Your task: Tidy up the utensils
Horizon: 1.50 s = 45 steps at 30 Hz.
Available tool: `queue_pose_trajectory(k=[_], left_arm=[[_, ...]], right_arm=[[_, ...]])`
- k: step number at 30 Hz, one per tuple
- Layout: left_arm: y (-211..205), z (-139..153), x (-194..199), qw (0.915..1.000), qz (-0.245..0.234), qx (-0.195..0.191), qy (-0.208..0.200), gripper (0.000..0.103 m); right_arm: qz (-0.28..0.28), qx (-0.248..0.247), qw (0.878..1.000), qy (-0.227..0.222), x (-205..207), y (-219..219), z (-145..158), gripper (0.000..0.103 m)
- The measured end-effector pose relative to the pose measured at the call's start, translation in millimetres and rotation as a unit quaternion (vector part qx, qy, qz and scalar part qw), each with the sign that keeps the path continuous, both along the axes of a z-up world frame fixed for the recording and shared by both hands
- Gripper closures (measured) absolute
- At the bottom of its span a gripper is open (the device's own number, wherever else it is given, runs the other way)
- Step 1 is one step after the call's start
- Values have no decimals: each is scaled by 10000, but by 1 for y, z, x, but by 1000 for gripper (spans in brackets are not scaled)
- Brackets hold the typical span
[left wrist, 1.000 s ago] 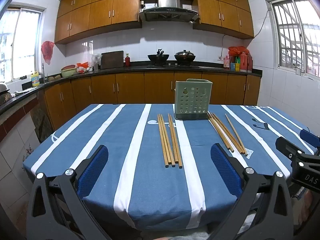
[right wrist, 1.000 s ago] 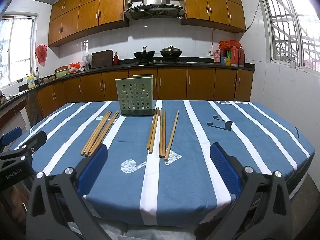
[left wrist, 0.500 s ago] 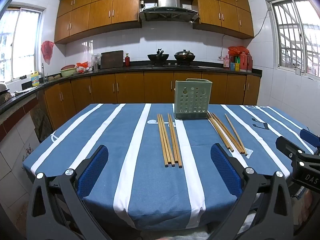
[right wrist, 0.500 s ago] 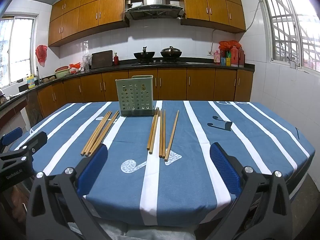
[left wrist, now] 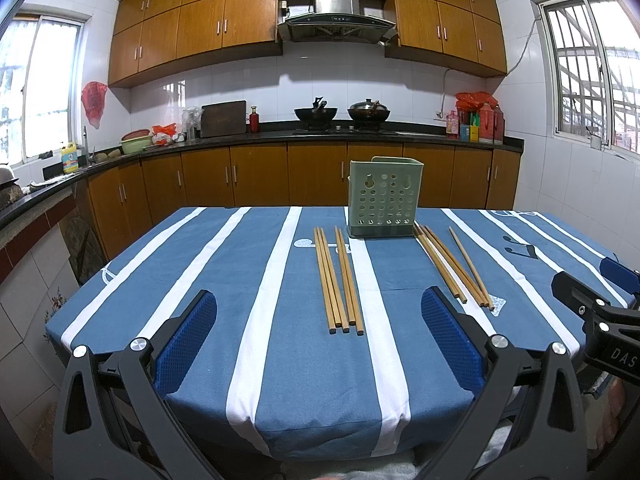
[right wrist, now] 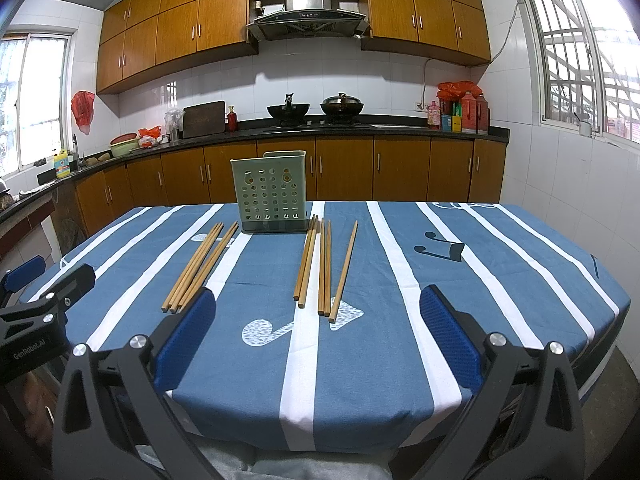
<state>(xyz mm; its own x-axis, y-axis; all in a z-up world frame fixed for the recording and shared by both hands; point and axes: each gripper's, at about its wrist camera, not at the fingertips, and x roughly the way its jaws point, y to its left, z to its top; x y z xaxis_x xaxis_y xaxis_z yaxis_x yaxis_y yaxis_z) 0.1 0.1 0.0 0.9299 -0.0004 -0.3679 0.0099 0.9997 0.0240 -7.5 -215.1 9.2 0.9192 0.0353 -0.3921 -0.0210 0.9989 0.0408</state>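
Only partly visible, the right tongs (left wrist: 616, 280) are cropped at the frame edge

You have ten wooden chopsticks on the table (left wrist: 208, 264), lying in two groups: five in the left group of chopsticks (left wrist: 338, 280) and five in the right group of chopsticks (left wrist: 452, 264), where four lie close together and one lies a little apart on the right. There is one green perforated holder (left wrist: 382, 200) at the far middle of the table, and two dark woks (left wrist: 316, 113) sit on the far counter. You are holding two grippers, the left gripper (left wrist: 318, 312) and the right gripper (right wrist: 318, 308), each with two blue-padded jaws.
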Motion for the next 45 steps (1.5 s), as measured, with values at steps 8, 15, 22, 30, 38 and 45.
queue_pose_trajectory(k=[8,15,22,30,38,45], left_arm=[[0,0,0,10000,-1,0,2,2],[0,0,0,10000,1,1,3,2],[0,0,0,10000,-1,4,4,2],[0,0,0,10000,1,5,6,2],[0,0,0,10000,-1,9,9,2],[0,0,0,10000,-1,10,12,2]], right_arm=[[3,3,10000,1,1,1,0,4],[0,6,10000,-3,1,0,-1,4],[-1,9,10000,-1,1,1,-1,4],[0,13,10000,-2,2,1,-2,4],[0,15,10000,-2,2,1,-2,4],[-1,19,10000,2,3,1,-2,4]])
